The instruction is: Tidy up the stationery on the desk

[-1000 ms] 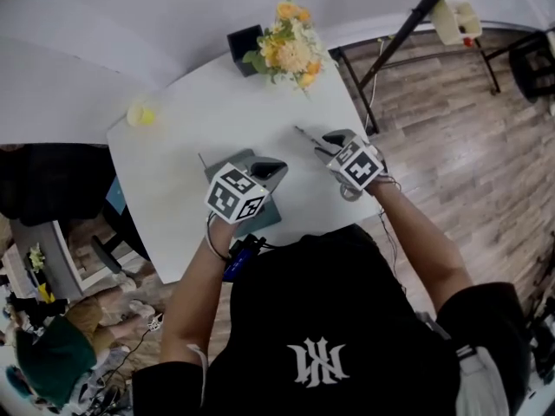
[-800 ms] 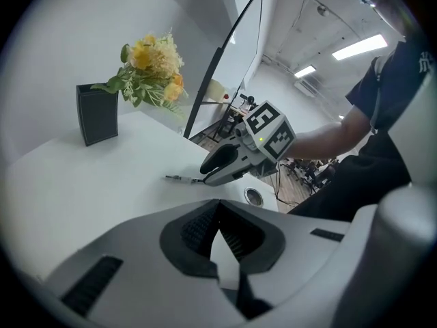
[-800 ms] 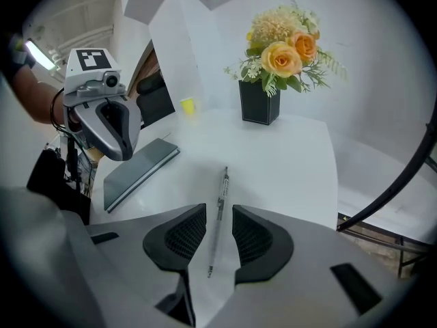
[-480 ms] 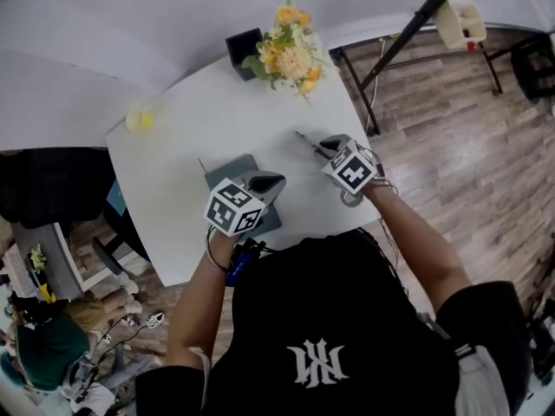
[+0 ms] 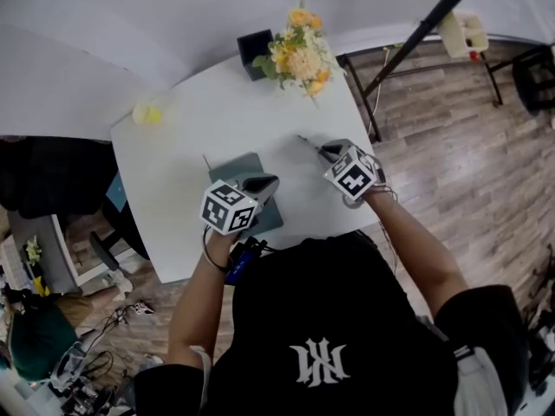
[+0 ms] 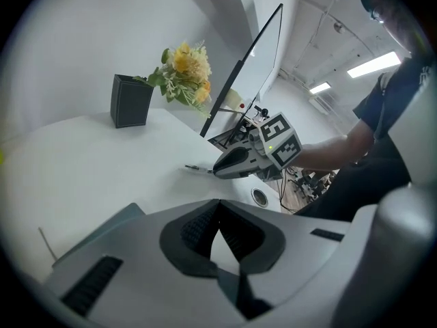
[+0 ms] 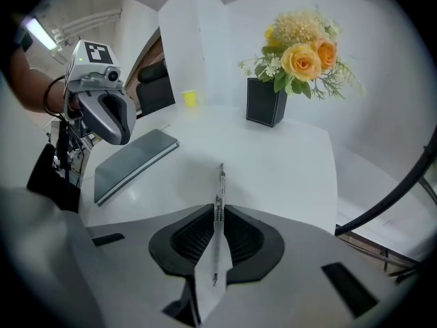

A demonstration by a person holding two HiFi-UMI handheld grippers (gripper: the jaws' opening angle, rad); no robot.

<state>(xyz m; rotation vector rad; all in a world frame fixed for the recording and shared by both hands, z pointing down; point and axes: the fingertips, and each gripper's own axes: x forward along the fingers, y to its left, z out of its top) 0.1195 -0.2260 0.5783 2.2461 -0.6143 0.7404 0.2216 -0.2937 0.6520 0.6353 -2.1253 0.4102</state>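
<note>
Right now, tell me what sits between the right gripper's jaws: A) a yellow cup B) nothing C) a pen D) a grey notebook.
C: a pen lies between the jaws of the right gripper, which have just been closing on it.

yellow flowers (image 5: 301,52), wooden floor (image 5: 451,146), black pole (image 5: 425,26)

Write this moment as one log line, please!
left claw: shut, empty, over notebook | right claw: just closed, gripping pen

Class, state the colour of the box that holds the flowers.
The box is black; the right gripper view shows it best.
</note>
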